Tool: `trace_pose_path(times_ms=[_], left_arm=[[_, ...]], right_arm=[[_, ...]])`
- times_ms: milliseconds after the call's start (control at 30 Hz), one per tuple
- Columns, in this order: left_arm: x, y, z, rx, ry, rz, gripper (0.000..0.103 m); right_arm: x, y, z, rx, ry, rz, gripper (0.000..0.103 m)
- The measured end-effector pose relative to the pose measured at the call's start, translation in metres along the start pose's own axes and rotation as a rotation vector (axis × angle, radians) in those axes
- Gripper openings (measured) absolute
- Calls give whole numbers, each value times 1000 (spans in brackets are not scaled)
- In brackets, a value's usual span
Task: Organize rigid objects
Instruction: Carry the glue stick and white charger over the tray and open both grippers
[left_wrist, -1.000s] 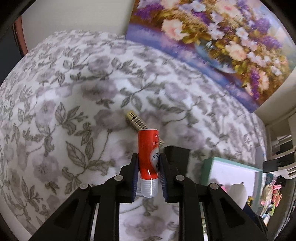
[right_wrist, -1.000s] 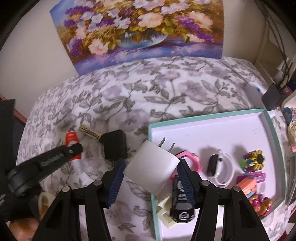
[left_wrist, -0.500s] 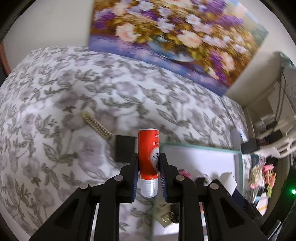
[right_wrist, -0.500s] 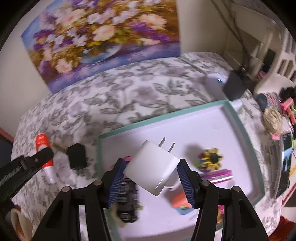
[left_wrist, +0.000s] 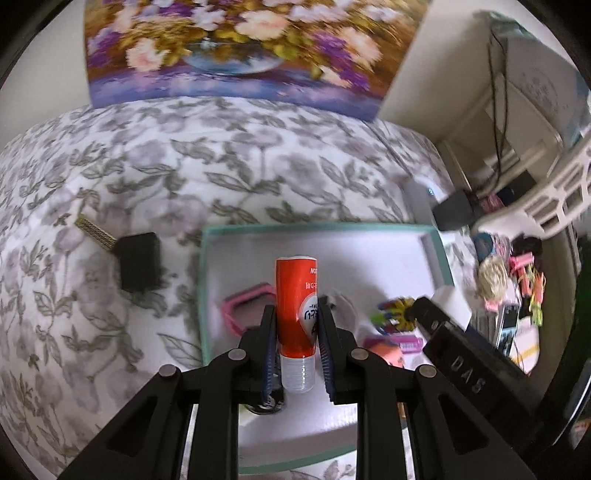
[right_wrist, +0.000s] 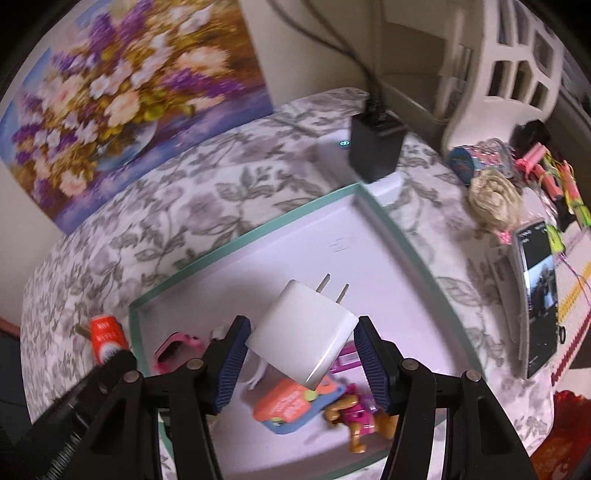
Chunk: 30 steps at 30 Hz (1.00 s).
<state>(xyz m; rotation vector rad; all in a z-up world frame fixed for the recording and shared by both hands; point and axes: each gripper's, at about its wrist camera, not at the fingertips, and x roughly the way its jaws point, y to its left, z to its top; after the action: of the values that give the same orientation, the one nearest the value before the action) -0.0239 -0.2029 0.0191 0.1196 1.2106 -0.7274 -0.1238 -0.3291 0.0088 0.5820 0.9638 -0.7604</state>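
The red tube (left_wrist: 296, 295) looks like glossy plastic with a clear ribbed cap. The white charger (right_wrist: 306, 331) is smooth, satin plastic with two bare metal prongs. The tray (right_wrist: 236, 240) has a matt white floor and a teal rim that looks like card. Matt floral cloth (left_wrist: 110, 177) covers the counter. Both sets of jaws are matt black plastic with ribbed blue pads (right_wrist: 231, 365).

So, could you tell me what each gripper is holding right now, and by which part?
The left gripper clamps the red tube by its lower body, just above the clear cap. The right gripper grips the white charger across its body, prongs pointing away.
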Motion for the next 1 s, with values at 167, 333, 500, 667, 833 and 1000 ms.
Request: trace_pose_path(times_ms=[167, 333, 500, 667, 833, 1000], left_arm=[[10, -12, -8, 24, 32, 8, 22], [15, -21, -12, 45, 38, 30, 22], [23, -22, -14, 48, 50, 57, 22], [29, -22, -15, 50, 59, 76, 22], [32, -23, -16, 49, 64, 90, 22], [32, -23, -16, 46, 68, 103, 22]], right_arm=[[-6, -20, 4, 37, -25, -59, 62], [0, -34, 5, 51, -9, -106, 62], [12, -44, 3, 92, 34, -104, 62], [21, -45, 1, 90, 60, -111, 62], [27, -47, 0, 88, 87, -105, 62], [32, -48, -1, 91, 116, -108, 62]])
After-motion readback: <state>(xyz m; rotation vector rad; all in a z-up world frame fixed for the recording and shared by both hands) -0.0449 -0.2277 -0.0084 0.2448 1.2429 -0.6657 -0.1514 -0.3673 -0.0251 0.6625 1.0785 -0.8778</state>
